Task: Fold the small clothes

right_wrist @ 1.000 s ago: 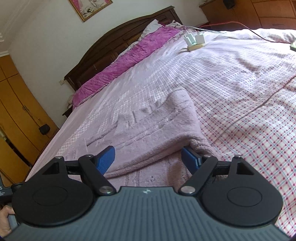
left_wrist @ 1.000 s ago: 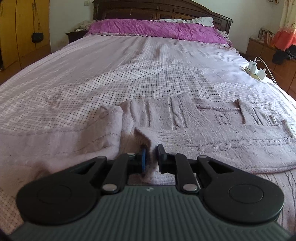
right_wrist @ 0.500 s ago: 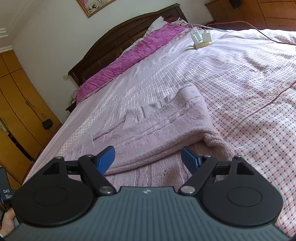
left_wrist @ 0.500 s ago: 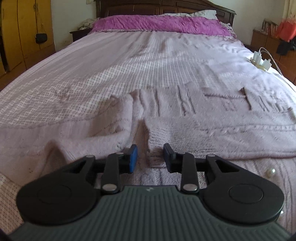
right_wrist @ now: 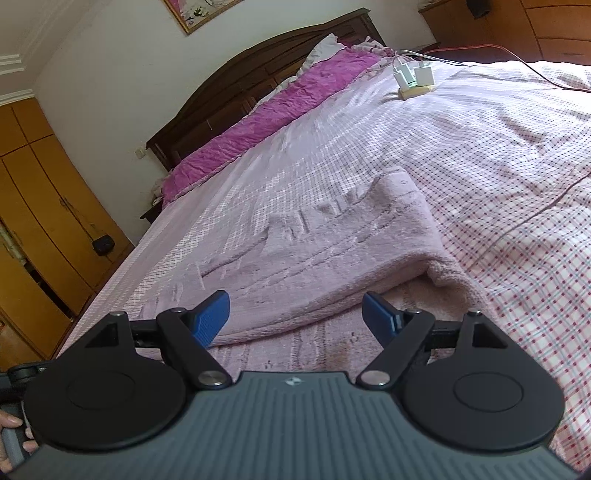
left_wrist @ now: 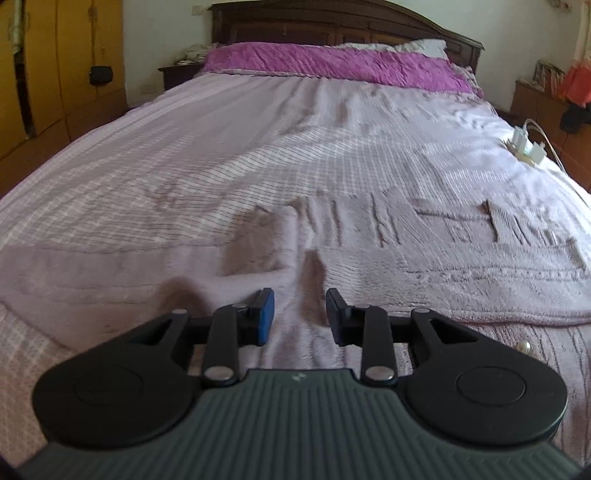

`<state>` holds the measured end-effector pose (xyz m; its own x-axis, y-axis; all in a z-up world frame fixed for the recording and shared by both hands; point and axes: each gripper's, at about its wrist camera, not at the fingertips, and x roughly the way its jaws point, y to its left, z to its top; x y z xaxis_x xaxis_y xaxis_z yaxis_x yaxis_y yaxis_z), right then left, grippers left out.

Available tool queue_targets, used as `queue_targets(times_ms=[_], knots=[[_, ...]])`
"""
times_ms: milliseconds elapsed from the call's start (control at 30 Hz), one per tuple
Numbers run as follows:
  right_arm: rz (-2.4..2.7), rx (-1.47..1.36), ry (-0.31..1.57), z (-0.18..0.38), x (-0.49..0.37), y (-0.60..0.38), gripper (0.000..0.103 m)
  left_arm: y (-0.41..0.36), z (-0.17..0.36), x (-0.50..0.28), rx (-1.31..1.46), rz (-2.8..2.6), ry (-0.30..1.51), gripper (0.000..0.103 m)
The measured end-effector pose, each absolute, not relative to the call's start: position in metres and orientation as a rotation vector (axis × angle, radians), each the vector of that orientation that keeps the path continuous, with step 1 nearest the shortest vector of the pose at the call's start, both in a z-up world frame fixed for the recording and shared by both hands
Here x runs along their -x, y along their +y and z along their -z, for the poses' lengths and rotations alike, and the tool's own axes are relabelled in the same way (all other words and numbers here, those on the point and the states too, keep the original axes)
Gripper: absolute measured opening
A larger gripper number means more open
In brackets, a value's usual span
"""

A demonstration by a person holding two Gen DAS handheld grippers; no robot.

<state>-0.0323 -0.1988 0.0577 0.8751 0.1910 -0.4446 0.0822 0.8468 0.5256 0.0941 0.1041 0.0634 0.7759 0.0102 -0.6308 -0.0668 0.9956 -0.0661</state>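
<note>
Fingers (left_wrist: pixel 264 312): apart, empty | sweater (left_wrist: pixel 424 266): mauve, cable-knit, folded flat

dark wooden headboard (left_wrist: pixel 332 22), yellow wardrobe (right_wrist: pixel 40 206), white walls (right_wrist: pixel 110 70)

Left wrist view: the sweater (left_wrist: pixel 424 266) is cut off at the right edge, and its near part is hidden behind the left claw (left_wrist: pixel 297 315) body. The fabric around the sweater's fold is motion-blurred; knit detail cannot be read. A small white bead (left_wrist: pixel 523 347) lies near the right claw arm; too small to identify. The charger (left_wrist: pixel 524 147) cables run out of frame.

Right wrist view: the sweater's lower layer disappears under the right claw (right_wrist: pixel 295 314) housing. A hand (right_wrist: pixel 11 439) shows only partly at the lower left corner.
</note>
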Motion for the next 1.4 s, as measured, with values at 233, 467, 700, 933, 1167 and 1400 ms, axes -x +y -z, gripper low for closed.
queue_targets(times_ms=[233,467,700,933,1167,1400], knots=[[-0.086,-0.566,0.501,-0.060,0.036,-0.193,0.084,0.143,-0.077,-0.081,0.127,-0.127,0.655,0.033],[-0.096,-0.555,0.514,-0.060,0.036,-0.185,0.084,0.202,-0.076,-0.061,0.287,-0.222,0.629,0.033],[-0.090,-0.546,0.534,-0.057,0.036,-0.181,0.084,0.260,-0.067,-0.043,0.499,-0.257,0.607,0.033],[-0.092,-0.533,0.548,-0.056,0.035,-0.176,0.084,0.299,-0.061,-0.028,0.571,-0.361,0.557,0.039],[-0.088,-0.521,0.567,-0.054,0.033,-0.171,0.084,0.344,-0.044,-0.029,0.709,-0.395,0.544,0.040],[-0.087,-0.499,0.584,-0.053,0.029,-0.165,0.084,0.365,-0.025,-0.030,0.806,-0.402,0.538,0.040]])
